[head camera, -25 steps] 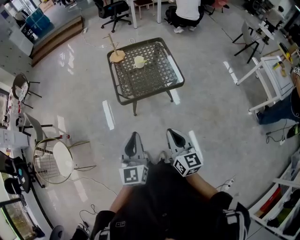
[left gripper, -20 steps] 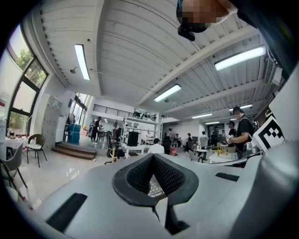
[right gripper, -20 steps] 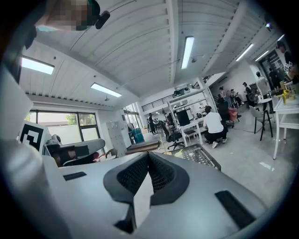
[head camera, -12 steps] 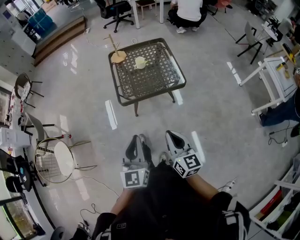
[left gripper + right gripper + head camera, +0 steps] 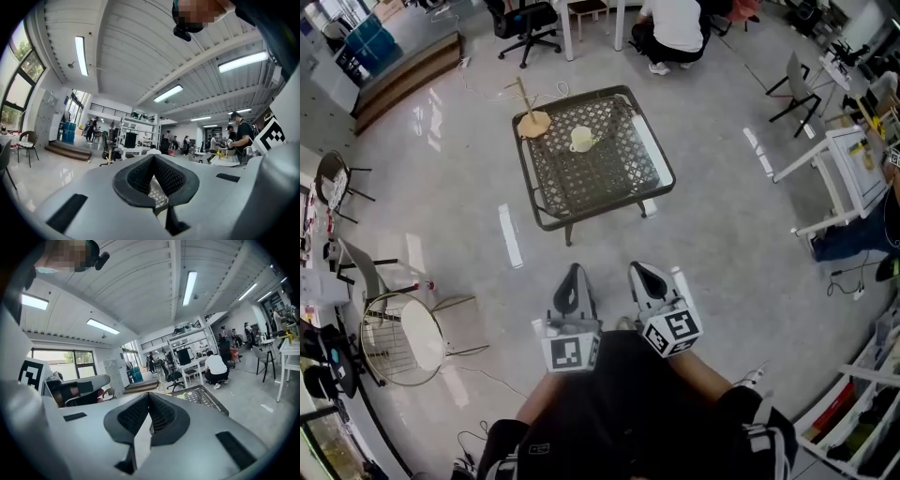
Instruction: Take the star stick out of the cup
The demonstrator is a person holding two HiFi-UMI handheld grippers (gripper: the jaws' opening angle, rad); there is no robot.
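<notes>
Cup (image 5: pixel 580 139) stands far from left gripper (image 5: pixel 573 272) and right gripper (image 5: pixel 639 271), fingers closed, empty.

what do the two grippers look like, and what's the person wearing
The left gripper and right gripper each have a pale grey plastic body and black pads with a fine ribbed texture, narrowing to a point. Each carries a white cube printed with black square markers at its back end. The person wears black clothing.

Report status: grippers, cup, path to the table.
Left gripper, right gripper shut, empty. Cup on table ahead, untouched; star stick too small to tell. Bare floor between.
</notes>
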